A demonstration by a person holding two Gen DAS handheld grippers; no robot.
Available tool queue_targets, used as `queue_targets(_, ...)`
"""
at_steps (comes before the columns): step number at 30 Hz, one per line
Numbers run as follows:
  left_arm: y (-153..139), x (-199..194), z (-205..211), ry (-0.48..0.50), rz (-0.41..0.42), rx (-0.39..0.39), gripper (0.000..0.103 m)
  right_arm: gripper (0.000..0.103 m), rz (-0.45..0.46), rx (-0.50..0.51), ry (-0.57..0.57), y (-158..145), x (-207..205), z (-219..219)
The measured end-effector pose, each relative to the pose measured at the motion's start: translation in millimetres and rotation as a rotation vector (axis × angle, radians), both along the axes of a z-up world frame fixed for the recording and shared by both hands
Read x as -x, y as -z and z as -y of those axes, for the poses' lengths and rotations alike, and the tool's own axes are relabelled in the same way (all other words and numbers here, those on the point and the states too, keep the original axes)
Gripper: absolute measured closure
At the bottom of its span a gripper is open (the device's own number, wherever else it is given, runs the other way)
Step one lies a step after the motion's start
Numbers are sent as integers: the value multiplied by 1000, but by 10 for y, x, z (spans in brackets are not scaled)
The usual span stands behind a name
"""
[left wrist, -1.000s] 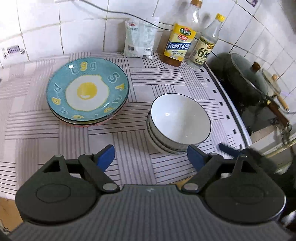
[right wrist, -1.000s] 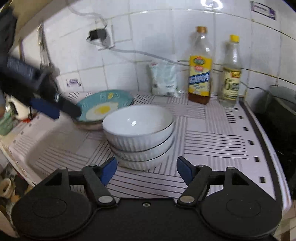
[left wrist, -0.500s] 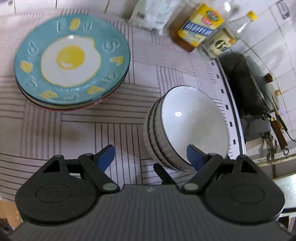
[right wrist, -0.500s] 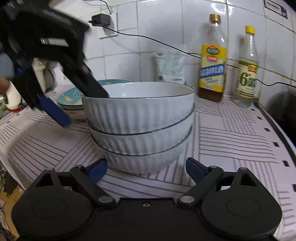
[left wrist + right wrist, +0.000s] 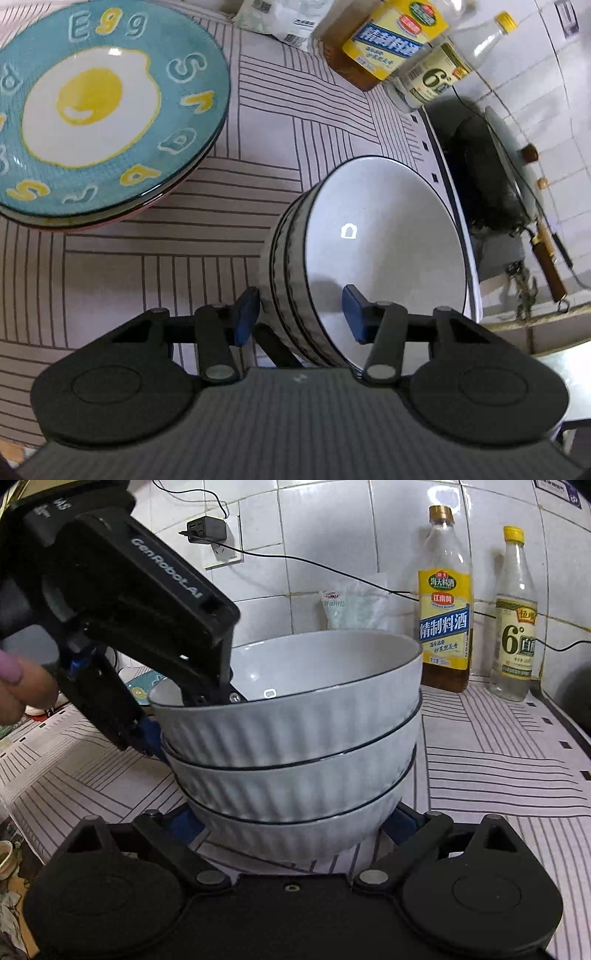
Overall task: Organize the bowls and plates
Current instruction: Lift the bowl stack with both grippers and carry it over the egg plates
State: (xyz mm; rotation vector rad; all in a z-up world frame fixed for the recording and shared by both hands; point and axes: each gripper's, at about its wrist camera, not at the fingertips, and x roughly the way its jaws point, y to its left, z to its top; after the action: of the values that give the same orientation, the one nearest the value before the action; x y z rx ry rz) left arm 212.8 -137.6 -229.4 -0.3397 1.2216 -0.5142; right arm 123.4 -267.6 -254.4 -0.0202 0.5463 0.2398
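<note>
Left claw: straddles the top bowl's rim, one finger inside, one outside.
Right claw: wide, flanking the bottom bowl.
Plates: beyond left claw.

My left gripper is angled down from the side with its jaws apart, one blue pad outside and the other inside a rim. My right gripper sits low and level, jaws spread wide, blue pads mostly hidden. My left-hand fingers wrap the handle.
</note>
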Motion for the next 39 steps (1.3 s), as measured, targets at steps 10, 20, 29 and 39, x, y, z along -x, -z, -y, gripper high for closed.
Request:
queue_targets(10,-17,44,-9,33,10,-5,57,5,-28,22,3,-44,-12,-43)
queue_targets(20,-291,132,-142,57,53,-19,57,5,-3,38,-24,-239,-40,-150)
queue_targets(29,-750,41,-502,-29,135,-27,57,5,64,34,-113,-567,-388,-394)
queue_targets(39,-951,-258,-1006,-173,171,-83,57,5,93,41,-275,-658,-969,-885)
